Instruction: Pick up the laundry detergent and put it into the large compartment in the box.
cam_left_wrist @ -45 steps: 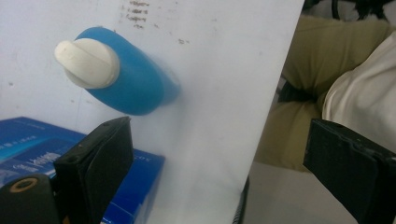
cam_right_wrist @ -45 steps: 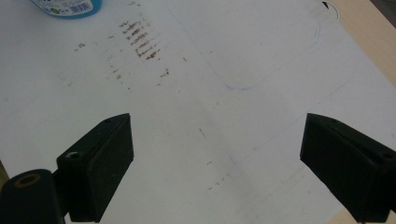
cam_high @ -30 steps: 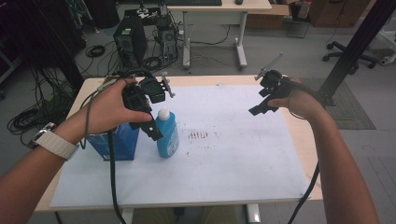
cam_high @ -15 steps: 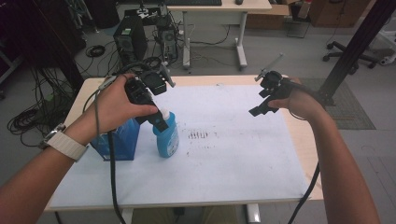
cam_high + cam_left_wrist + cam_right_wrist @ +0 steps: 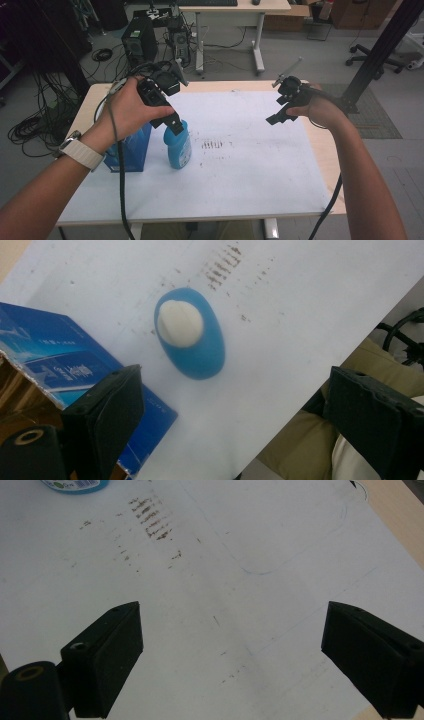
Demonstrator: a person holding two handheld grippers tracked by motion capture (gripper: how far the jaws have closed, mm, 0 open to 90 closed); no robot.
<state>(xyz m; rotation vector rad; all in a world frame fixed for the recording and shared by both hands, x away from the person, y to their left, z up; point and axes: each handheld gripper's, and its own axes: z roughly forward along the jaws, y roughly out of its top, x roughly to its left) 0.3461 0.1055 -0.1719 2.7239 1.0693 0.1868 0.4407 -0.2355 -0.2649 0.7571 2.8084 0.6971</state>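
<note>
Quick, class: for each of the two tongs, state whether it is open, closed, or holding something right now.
Left tongs: open, holding nothing, poised above the blue bottle.
Right tongs: open, holding nothing, above the white sheet.

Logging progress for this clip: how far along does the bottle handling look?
Done: the blue bottle stands upright on the white sheet beside the blue box. In hand: nothing; the left gripper hovers open directly above the bottle's white cap. The right gripper waits open, apart. Any grasp remains ahead.
</note>
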